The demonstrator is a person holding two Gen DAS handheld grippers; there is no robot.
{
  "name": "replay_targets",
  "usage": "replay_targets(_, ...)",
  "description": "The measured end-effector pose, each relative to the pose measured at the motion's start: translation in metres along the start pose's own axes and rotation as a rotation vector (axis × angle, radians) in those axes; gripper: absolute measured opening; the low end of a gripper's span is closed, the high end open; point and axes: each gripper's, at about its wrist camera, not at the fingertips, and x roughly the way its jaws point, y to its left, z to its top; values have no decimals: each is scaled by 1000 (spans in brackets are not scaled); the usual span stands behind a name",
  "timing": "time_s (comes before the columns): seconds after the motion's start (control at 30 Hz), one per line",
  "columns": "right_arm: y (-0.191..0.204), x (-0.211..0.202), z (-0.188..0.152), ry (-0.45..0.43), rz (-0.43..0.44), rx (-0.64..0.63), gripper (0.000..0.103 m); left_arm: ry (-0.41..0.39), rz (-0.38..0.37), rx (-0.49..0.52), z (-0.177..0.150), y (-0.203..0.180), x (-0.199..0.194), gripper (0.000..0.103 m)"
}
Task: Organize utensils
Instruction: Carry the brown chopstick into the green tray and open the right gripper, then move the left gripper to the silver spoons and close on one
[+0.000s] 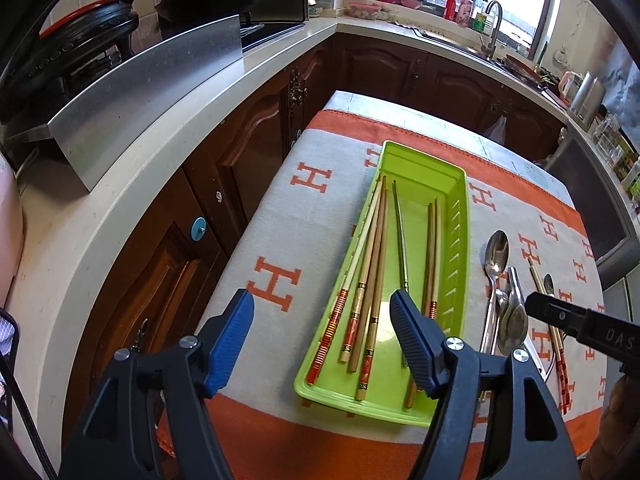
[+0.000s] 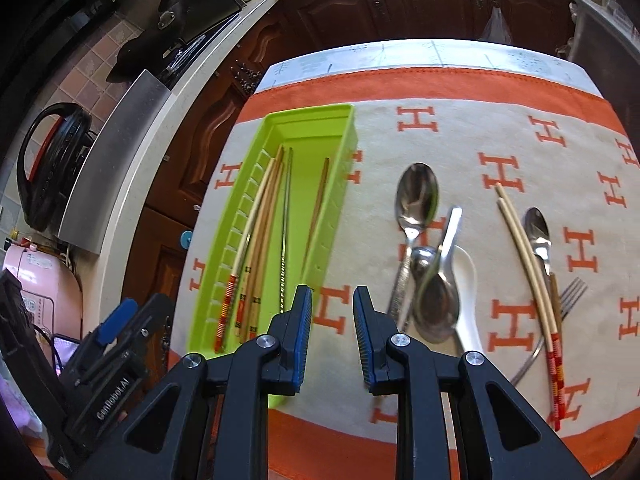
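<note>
A green tray (image 1: 456, 240) (image 2: 336, 128) on the orange-and-grey cloth holds several chopsticks (image 1: 372, 272) (image 2: 260, 216). To its right lie metal spoons (image 2: 416, 196) (image 1: 496, 252), a white ceramic spoon (image 2: 468, 280), a pale chopstick pair with red ends (image 2: 532, 276), a small spoon (image 2: 538, 228) and a fork (image 2: 572, 292). My left gripper (image 1: 322, 332) is open and empty above the tray's near end. My right gripper (image 2: 332, 316) is open and empty over the cloth, between the tray and the spoons; it shows in the left wrist view (image 1: 560, 312).
A white counter (image 1: 120, 200) with brown cabinets runs along the left and back. A steel panel (image 1: 152, 92), a black cooker (image 1: 72, 40) and a sink with a tap (image 1: 492, 28) stand on it. A pink appliance (image 2: 44, 280) is at the left.
</note>
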Motion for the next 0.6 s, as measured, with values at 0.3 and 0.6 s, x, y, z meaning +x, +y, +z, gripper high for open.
replay_targets(0.3, -38, -20, -27, -38, -34, 14, 22, -5, -2, 36, -10, -25, -8, 72)
replay_targets(0.6, -70, -40, -43, -88, -85, 24, 22, 1, -29, 95, -20, -61, -13, 76)
